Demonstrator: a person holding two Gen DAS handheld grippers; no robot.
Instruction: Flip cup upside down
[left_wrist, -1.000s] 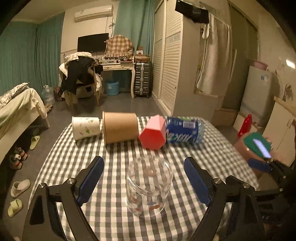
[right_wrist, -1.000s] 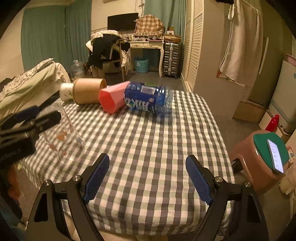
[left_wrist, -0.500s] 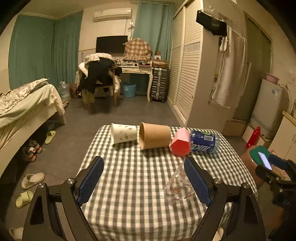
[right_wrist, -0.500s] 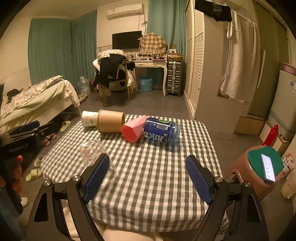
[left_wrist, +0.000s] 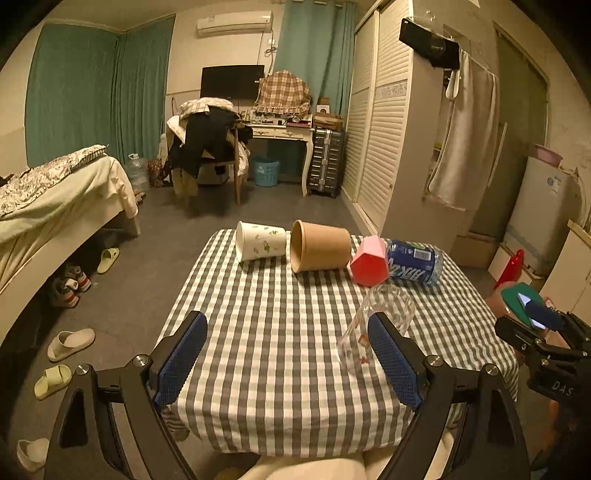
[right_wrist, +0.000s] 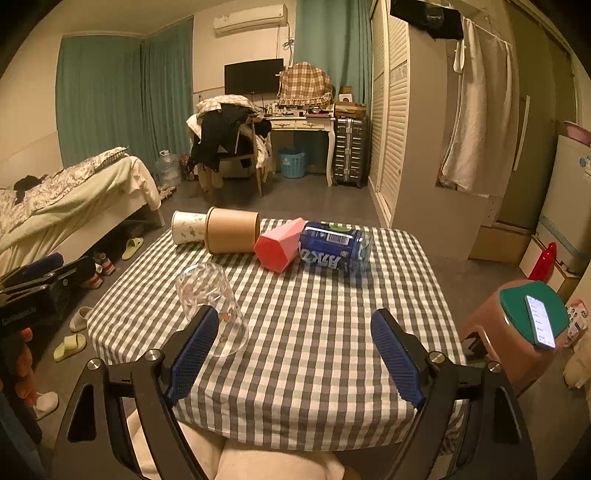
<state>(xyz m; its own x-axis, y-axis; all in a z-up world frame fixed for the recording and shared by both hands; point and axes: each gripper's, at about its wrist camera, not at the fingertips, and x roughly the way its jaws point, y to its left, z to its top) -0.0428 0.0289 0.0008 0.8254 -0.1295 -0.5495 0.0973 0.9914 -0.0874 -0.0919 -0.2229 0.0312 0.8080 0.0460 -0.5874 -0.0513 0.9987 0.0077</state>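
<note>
A clear glass cup (left_wrist: 373, 325) stands upside down on the checked tablecloth (left_wrist: 280, 332), its wide mouth down; it also shows in the right wrist view (right_wrist: 210, 310). My left gripper (left_wrist: 288, 362) is open and empty, held back over the table's near edge, with the cup just behind its right finger (left_wrist: 391, 362). My right gripper (right_wrist: 295, 358) is open and empty, with the cup behind its left finger (right_wrist: 192, 354). Neither gripper touches the cup.
At the table's far side lie a white paper cup (left_wrist: 260, 245), a brown paper cup (left_wrist: 319, 251), a red hexagonal cup (left_wrist: 369, 262) and a blue bottle (left_wrist: 413, 262). A stool with a phone (right_wrist: 532, 317) stands right of the table. A bed (left_wrist: 55, 199) is at the left.
My left gripper let go of the glass cup and drew back from the table. The cup now stands upside down on the cloth. Both grippers have pulled away and higher.
</note>
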